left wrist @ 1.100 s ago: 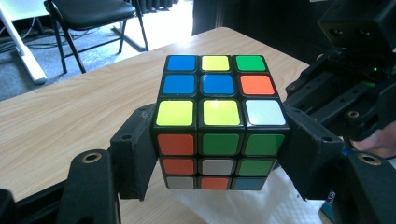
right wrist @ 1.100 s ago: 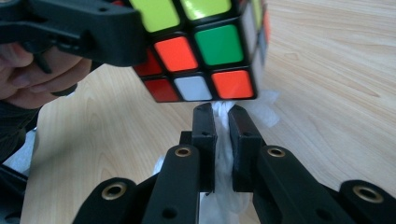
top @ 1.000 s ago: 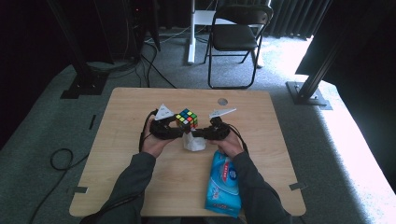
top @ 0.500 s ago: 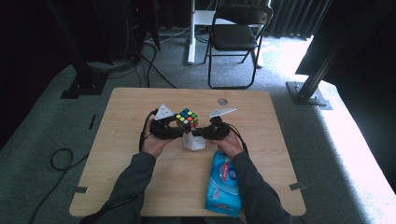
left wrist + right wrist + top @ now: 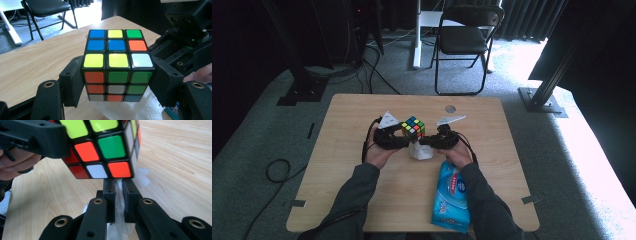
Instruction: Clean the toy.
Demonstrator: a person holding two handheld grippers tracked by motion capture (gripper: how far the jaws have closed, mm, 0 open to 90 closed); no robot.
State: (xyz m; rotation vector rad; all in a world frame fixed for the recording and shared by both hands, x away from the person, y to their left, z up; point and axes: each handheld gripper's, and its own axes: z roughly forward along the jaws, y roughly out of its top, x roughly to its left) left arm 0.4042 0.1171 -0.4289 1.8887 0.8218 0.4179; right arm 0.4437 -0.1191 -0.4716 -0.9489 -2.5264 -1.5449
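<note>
A scrambled colour cube is held above the wooden table, near its middle. My left gripper is shut on the cube, one jaw pressed to each side. My right gripper is shut on a white tissue, its jaws pinching the thin sheet right under the cube's bottom edge. The tissue hangs below the cube down to the table. Both grippers point toward each other.
A blue pack of wipes lies on the table by the right forearm. A small round hole sits near the table's far edge. A black folding chair stands on the carpet beyond the table.
</note>
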